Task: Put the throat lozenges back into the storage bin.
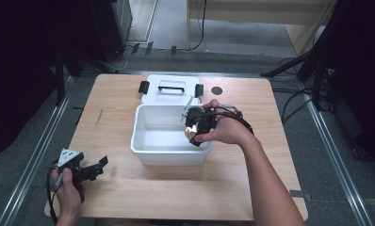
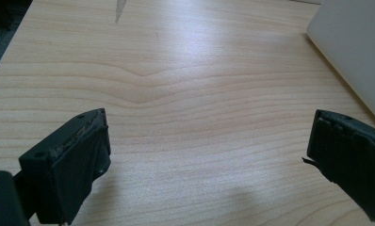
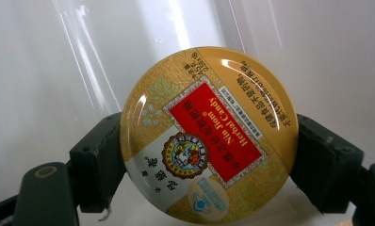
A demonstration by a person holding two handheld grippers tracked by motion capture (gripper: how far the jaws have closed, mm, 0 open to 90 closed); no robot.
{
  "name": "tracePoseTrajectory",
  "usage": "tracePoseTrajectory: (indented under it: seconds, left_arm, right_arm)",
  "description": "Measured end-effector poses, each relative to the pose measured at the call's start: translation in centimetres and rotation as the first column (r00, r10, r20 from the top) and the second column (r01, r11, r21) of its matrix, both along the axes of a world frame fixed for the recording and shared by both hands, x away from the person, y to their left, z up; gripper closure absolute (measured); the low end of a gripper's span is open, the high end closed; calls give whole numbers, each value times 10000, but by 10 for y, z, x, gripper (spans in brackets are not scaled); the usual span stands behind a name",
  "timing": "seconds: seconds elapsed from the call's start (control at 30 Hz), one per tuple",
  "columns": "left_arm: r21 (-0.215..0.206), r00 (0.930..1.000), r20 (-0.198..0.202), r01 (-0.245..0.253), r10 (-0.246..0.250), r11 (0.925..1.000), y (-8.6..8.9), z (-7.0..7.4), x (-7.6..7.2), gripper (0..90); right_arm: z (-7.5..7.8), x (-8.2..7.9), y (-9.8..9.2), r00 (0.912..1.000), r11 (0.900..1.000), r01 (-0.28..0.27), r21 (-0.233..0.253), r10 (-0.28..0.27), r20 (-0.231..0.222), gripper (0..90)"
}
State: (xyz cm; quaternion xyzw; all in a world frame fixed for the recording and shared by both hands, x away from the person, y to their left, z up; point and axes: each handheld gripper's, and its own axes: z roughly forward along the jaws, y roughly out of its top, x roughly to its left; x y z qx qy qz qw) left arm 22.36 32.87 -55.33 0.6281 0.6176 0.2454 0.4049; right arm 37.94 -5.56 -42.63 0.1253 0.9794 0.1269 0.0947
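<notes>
While the right gripper (image 3: pixel 209 150) hangs inside the white bin, the entries run as follows.

Right gripper, state: jaws closed part-way on a round candy tin (image 3: pixel 208 134), one jaw on each side of its rim; lid faces the camera, label upside down.
Tin, place: between the jaws, over the right end of the white bin (image 1: pixel 143 123), seemingly above its floor rather than resting on it.
Step in hand, judged: setting the tin down in the bin.
Method advised: lower until the tin meets the floor, keep it level, then part the jaws evenly; the rim is smooth metal and may slip if the grip eases early.
Obstruction, nearest: bin wall close behind and beside the jaws; little room to spread them sideways.
Bin contents otherwise: none made out.
Beyond the bin: white lid (image 1: pixel 170 88) with black handle and clips, lying flat against the far wall.
Farther off: small dark round mark (image 1: pixel 216 90) on the table (image 1: pixel 251 155).
Left gripper (image 1: pixel 97 168): well apart, near the table's front left corner, jaws wide, holding nothing.
</notes>
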Motion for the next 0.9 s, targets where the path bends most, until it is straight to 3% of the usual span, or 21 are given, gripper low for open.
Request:
tracePoseTrajectory:
  seconds: [0.37, 0.9]
  left_arm:
    - [7, 10000, -4, 4, -4, 10000, 0, 0, 0, 7]
    - [19, 10000, -15, 39, -39, 10000, 0, 0, 0, 7]
  right_arm:
    - [-9, 1, 12, 9999, 9948, 96, -1016, -108, -113, 201]
    - [-14, 1, 19, 9999, 9905, 160, -1368, -161, 3, 197]
